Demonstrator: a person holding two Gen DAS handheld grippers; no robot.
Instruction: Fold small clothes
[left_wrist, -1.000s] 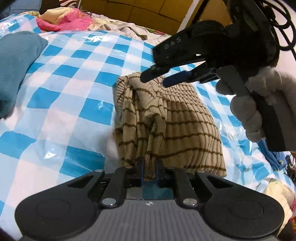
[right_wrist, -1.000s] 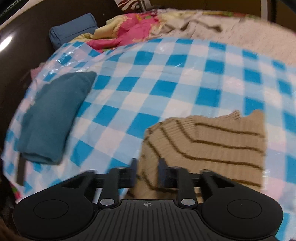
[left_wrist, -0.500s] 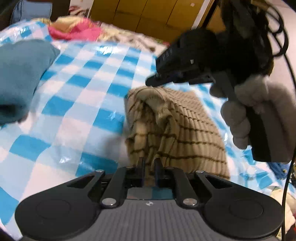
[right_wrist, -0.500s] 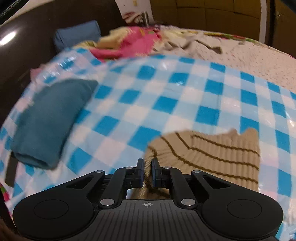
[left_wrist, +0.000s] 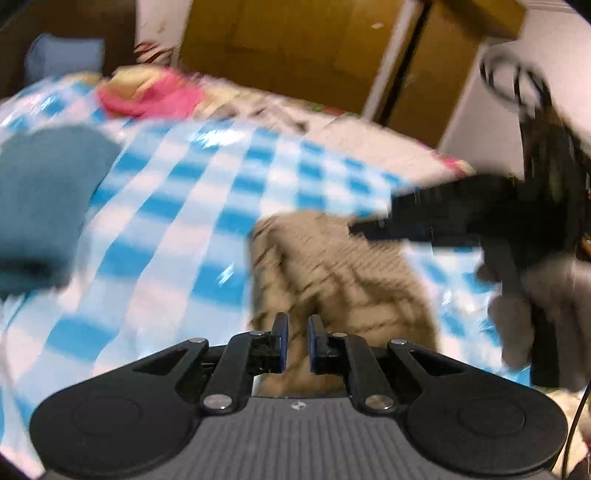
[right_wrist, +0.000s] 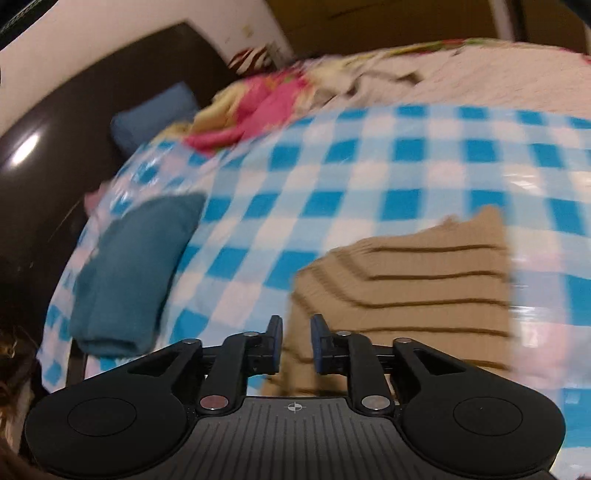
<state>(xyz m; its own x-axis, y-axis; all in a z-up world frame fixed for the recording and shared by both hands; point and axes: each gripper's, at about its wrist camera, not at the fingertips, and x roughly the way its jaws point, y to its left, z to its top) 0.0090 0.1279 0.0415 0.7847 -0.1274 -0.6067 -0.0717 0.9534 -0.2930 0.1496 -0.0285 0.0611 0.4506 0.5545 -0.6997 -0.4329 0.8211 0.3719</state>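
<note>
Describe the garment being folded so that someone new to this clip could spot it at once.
Start at the blue-and-white checked cover spread over the bed. On its right side, just ahead of the right gripper, lies a tan ribbed knit with thin dark brown stripes. The folded teal garment at the cover's left edge is plain, and the pink heap at the far end is crumpled; only this one is striped.

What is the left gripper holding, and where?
The left gripper pinches the striped tan sweater by its near edge, between its jaws.
</note>
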